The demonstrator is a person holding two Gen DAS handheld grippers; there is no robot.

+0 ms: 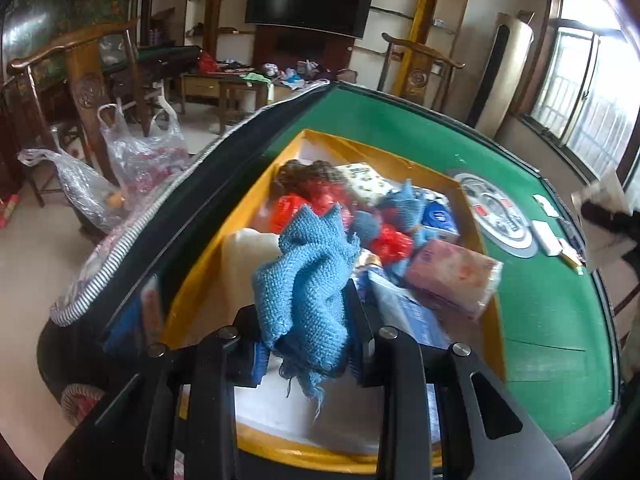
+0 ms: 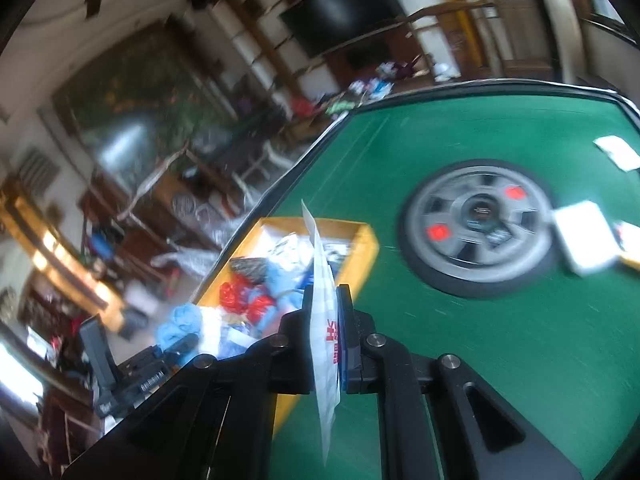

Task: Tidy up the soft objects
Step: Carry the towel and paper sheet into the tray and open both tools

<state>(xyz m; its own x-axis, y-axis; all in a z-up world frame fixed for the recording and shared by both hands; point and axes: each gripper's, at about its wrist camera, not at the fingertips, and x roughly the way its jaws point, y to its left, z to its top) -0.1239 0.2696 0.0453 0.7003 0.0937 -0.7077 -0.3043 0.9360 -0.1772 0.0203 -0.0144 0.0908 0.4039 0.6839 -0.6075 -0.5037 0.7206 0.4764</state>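
Note:
My left gripper (image 1: pixel 306 320) is shut on a blue knitted cloth (image 1: pixel 308 280) and holds it above the near end of a yellow box (image 1: pixel 468 204). The box holds red plastic bags (image 1: pixel 390 244), a pink tissue pack (image 1: pixel 456 276), a blue tissue pack (image 1: pixel 438 216) and other soft items. My right gripper (image 2: pixel 325 312) is shut on a thin white plastic bag with red print (image 2: pixel 324 308), held upright over the green table (image 2: pixel 500 340) just right of the box (image 2: pixel 362 248). The left gripper and blue cloth show in the right wrist view (image 2: pixel 178 326).
A round grey dial (image 2: pixel 480 224) sits in the table's middle, with white cards (image 2: pixel 584 236) beside it. A dark zipped cover (image 1: pixel 224 184) lies along the box's left side. Clear plastic bags (image 1: pixel 136 156) and wooden chairs (image 1: pixel 84 80) stand on the floor left.

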